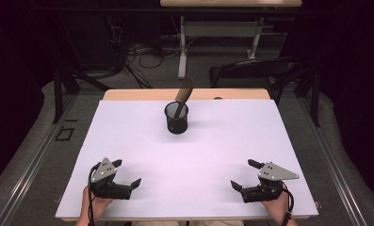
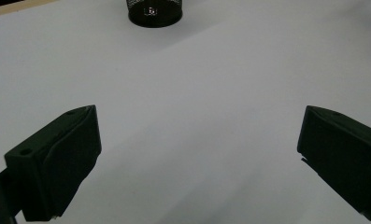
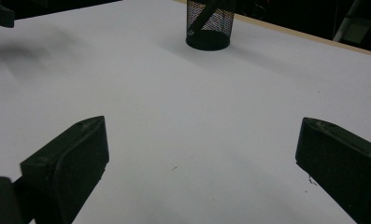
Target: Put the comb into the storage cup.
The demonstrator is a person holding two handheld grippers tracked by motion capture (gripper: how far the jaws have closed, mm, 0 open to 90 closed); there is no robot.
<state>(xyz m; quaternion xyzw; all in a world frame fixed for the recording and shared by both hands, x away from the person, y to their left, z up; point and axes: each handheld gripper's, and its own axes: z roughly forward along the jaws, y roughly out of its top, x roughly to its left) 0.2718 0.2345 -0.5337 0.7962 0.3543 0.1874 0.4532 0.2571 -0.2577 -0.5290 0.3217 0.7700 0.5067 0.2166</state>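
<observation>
A black mesh cup (image 1: 177, 117) stands upright at the far middle of the white table (image 1: 128, 141). A brown wooden tool (image 1: 183, 96) leans in it, its flat end sticking out over the rim. The cup's base (image 2: 154, 11) lies far ahead in the left gripper view, and the cup (image 3: 210, 25) with the tool's handle inside lies far ahead in the right gripper view. My left gripper (image 1: 126, 173) rests open at the near left, nothing between its jaws. My right gripper (image 1: 244, 174) rests open at the near right, also holding nothing.
The white sheet covers a wooden tabletop whose far edge (image 1: 142, 94) shows as a tan strip. Beyond it stand a dark chair (image 1: 260, 70) and a desk frame (image 1: 222, 33) with cables on the floor. Grey floor lies on both sides.
</observation>
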